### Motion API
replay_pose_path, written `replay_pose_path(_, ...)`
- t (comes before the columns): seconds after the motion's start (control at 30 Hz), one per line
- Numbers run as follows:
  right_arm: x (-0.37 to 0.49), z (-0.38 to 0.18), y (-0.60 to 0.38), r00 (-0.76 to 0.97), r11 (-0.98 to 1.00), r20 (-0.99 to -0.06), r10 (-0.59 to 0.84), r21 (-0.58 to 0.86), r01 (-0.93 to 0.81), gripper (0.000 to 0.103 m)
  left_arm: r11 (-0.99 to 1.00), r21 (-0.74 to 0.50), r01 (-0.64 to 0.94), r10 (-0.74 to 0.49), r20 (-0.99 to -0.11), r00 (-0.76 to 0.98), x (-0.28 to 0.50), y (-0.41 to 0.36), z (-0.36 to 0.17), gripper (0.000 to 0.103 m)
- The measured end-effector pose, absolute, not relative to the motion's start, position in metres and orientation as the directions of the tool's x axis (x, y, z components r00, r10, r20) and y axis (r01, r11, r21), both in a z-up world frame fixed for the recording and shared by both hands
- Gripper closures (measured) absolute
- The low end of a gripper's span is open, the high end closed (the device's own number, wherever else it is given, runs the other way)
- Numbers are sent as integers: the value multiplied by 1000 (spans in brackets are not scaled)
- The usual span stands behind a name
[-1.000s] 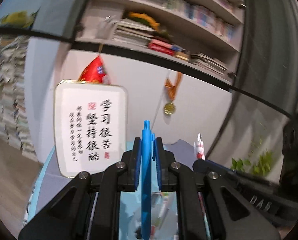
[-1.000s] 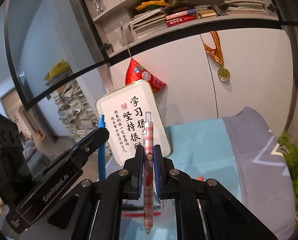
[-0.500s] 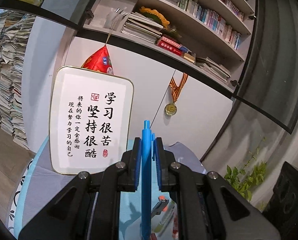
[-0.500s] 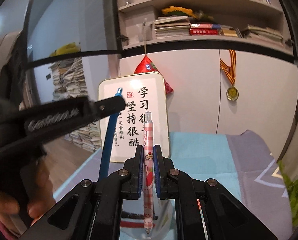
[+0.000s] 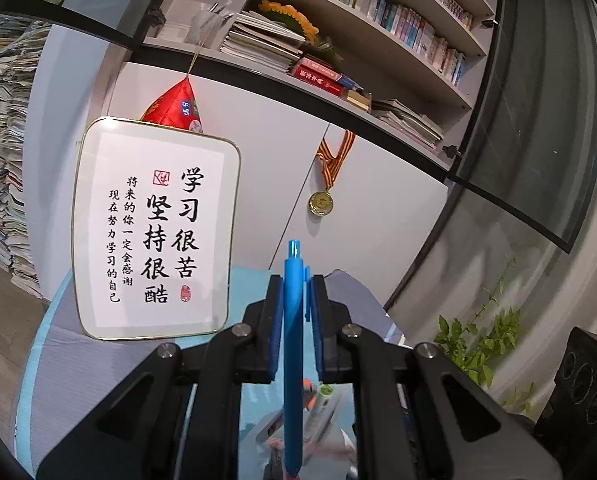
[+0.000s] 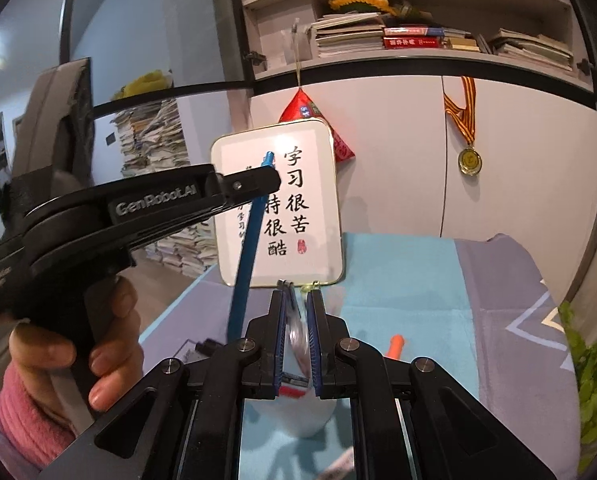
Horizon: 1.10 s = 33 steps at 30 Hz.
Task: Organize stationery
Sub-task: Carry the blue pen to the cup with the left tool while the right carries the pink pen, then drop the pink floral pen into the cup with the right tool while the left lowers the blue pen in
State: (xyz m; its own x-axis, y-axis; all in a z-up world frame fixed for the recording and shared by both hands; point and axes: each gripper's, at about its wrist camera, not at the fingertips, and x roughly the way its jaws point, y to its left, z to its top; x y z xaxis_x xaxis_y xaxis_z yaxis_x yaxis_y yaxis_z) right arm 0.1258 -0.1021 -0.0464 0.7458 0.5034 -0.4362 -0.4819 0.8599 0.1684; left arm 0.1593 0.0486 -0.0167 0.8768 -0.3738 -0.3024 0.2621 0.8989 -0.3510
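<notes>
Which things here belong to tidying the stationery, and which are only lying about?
Job: blue pen in left gripper; blurred pen in right gripper; white cup; orange pen.
Lying about: framed calligraphy; medal; red pouch; shelf books; plant.

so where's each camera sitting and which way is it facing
Left wrist: on the left gripper, facing the framed sign and bookshelf; its fingers clamp a blue pen.
Right wrist: on the right gripper, facing the same wall; shows its fingers on a blurred pen, plus a hand on the left gripper.
Shared: sign, medal, blue pen.
</notes>
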Motion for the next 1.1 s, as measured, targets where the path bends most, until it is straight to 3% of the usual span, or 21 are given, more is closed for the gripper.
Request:
replay_pose_path(0.3, 122, -35, -134, 750, 851, -404, 525, 275, -447, 91, 877, -384, 287, -400, -256, 880, 154, 52, -17, 92)
replay_pose_path(0.43, 123, -38, -147, 748, 850, -407, 524, 314, -424, 91, 908, -348, 235, -325, -230, 917, 152, 49, -28, 92)
replay_pose_path(0.63, 133, -53, -153, 724, 883, -507, 468, 297, -363, 91, 900, -367, 234, -329, -222, 918, 150, 49, -40, 92)
replay_pose_path(0.77, 150, -72, -163, 676, 894, -587, 445, 341, -292, 77, 912, -316, 260, -332, -202, 921, 135, 44, -41, 91)
replay_pose_path(1.03, 163, -83, -178, 651, 898, -626, 429, 375, -231, 73, 928, -241, 282, -343, -263, 902, 120, 37, -48, 91)
replay_pose_path(1.1, 169, -84, -177, 639, 902, -643, 422, 368, -226, 57, 932, -227, 282, -342, -301, 890, 120, 36, -52, 82)
